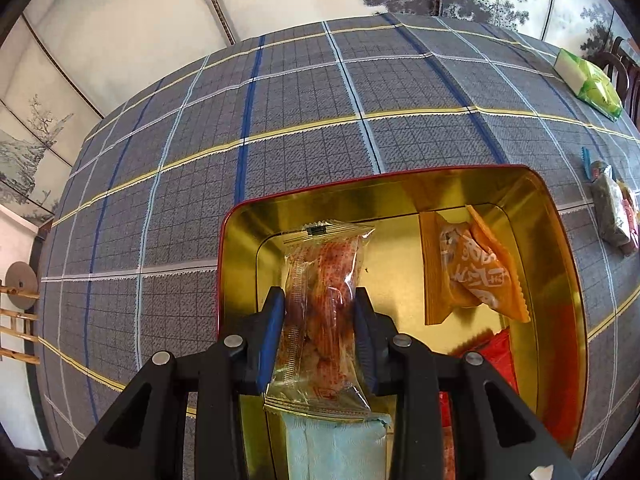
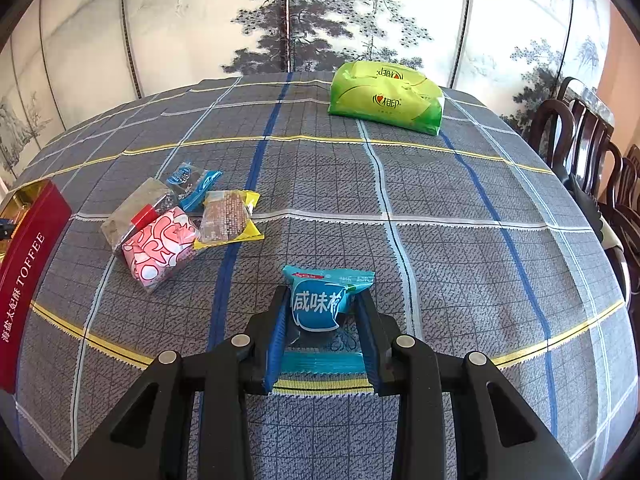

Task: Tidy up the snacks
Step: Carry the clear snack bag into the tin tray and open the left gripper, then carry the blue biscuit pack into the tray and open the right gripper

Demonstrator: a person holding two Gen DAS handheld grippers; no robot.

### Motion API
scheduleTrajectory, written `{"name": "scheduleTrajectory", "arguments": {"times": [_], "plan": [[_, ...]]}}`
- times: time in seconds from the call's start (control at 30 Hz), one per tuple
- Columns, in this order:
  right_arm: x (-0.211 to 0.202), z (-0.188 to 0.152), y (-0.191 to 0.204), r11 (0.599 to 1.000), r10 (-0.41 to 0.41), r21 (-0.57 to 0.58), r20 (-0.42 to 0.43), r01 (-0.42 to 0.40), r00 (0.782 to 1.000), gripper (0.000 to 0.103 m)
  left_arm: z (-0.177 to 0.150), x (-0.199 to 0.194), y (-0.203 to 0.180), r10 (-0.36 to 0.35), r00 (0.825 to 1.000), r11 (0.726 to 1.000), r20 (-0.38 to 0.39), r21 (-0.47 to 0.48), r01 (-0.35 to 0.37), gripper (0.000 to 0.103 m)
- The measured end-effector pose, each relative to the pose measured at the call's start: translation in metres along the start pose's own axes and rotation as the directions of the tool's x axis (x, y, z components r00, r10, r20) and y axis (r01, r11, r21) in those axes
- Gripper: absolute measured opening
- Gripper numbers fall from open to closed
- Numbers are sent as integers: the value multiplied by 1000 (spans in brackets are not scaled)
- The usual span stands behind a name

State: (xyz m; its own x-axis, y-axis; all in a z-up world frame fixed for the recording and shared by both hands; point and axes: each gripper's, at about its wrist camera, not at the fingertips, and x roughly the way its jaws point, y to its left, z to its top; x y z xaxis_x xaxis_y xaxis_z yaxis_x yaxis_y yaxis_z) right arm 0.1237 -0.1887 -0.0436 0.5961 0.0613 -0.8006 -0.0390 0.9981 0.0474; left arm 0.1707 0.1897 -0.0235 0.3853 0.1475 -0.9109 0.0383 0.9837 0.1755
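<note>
In the left wrist view my left gripper (image 1: 320, 300) is shut on a clear packet of reddish snack (image 1: 322, 316), held over the left part of a gold-lined red tin (image 1: 560, 264). An orange packet (image 1: 476, 272) leans in the tin's far right corner, a red packet (image 1: 500, 354) lies nearer, and a pale blue packet (image 1: 336, 448) sits below the held one. In the right wrist view my right gripper (image 2: 322, 308) is shut on a teal snack packet (image 2: 320, 304) just above the checked tablecloth. The tin's red side (image 2: 28, 272), marked TOFFEE, stands at the far left.
Several loose packets lie on the cloth left of my right gripper: a pink one (image 2: 160, 248), a yellow one (image 2: 228, 220), a small blue one (image 2: 192, 180) and a grey-brown one (image 2: 136, 208). A green tissue pack (image 2: 388, 100) sits at the table's far side. Dark chairs (image 2: 592, 152) line the right edge.
</note>
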Motion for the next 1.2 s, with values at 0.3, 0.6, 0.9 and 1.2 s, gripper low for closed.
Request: {"name": "scheduleTrajectory", "arguments": {"times": [0.3, 0.6, 0.9, 1.2], "plan": [[0, 0, -2, 1000, 5, 7, 0, -5, 1000, 35, -4, -4, -4, 10, 1000, 1000, 28, 9, -11, 36], [1, 1, -4, 1000, 2, 3, -1, -2, 1000, 38, -10, -26, -8, -20, 997, 1000, 71, -1, 20, 40], [1, 2, -3, 1000, -10, 21, -17, 10, 1000, 38, -39, -65, -4, -47, 991, 998, 125, -33, 51, 61], [-1, 4, 8, 998, -69, -2, -34, 69, 997, 34, -79, -89, -4, -35, 988, 998, 151, -48, 43, 76]]}}
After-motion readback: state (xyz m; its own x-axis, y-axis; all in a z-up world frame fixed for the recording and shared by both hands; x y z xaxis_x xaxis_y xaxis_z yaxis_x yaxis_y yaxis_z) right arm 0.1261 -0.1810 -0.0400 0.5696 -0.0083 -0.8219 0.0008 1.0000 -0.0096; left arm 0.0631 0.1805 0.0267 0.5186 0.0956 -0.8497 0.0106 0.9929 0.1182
